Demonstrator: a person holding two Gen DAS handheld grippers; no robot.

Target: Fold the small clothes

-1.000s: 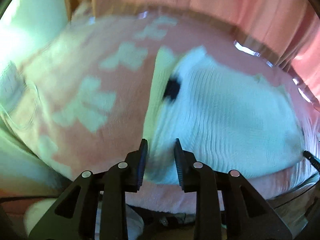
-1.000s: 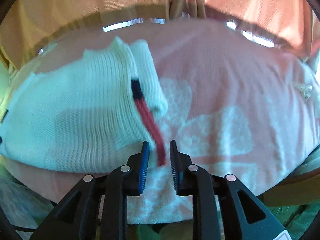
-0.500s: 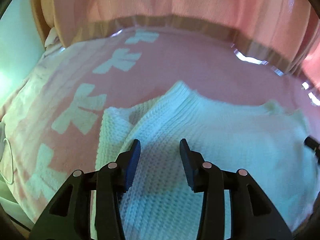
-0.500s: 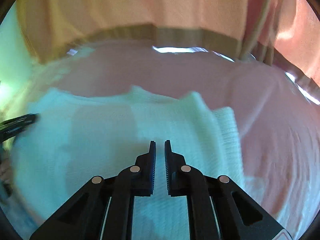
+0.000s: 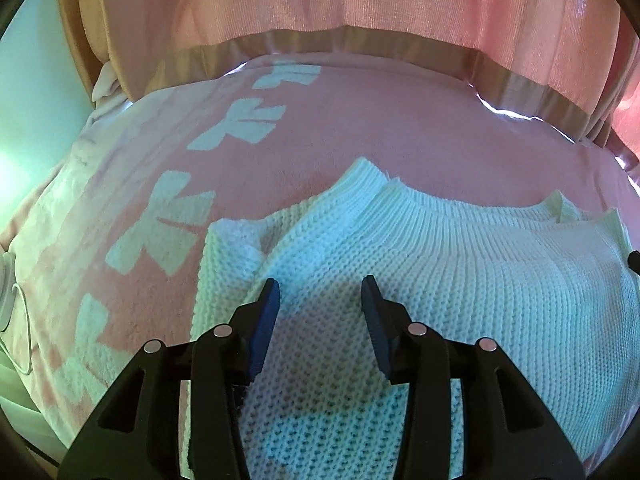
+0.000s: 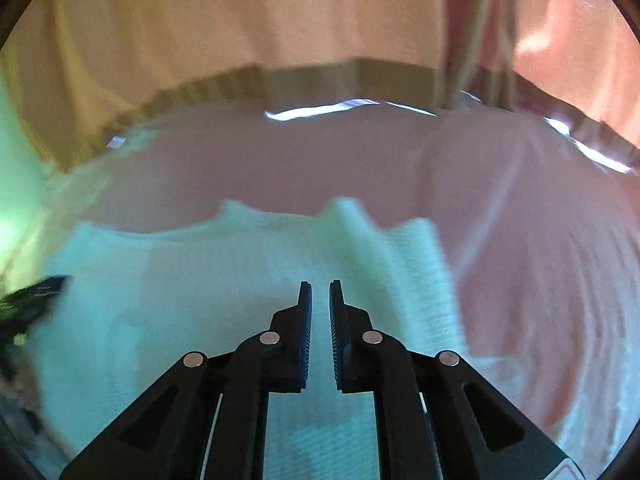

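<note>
A small white knitted sweater (image 5: 420,288) lies folded on the pink blanket (image 5: 360,128), its ribbed edge toward the far side. My left gripper (image 5: 320,292) is open and empty, just above the sweater's left part. In the blurred right wrist view the same sweater (image 6: 224,280) lies under my right gripper (image 6: 320,296), whose jaws stand nearly closed with a narrow gap and nothing between them. The left gripper's tip (image 6: 36,296) shows at the left edge of the right wrist view.
The pink blanket has white patterns (image 5: 160,224) on its left side. Pink curtains (image 5: 360,0) hang behind the surface. A white cable (image 5: 20,320) lies at the blanket's left edge.
Both grippers let go of the sweater's near edge and moved forward over it. The left gripper opened wide. The red and black trim is folded out of sight.
</note>
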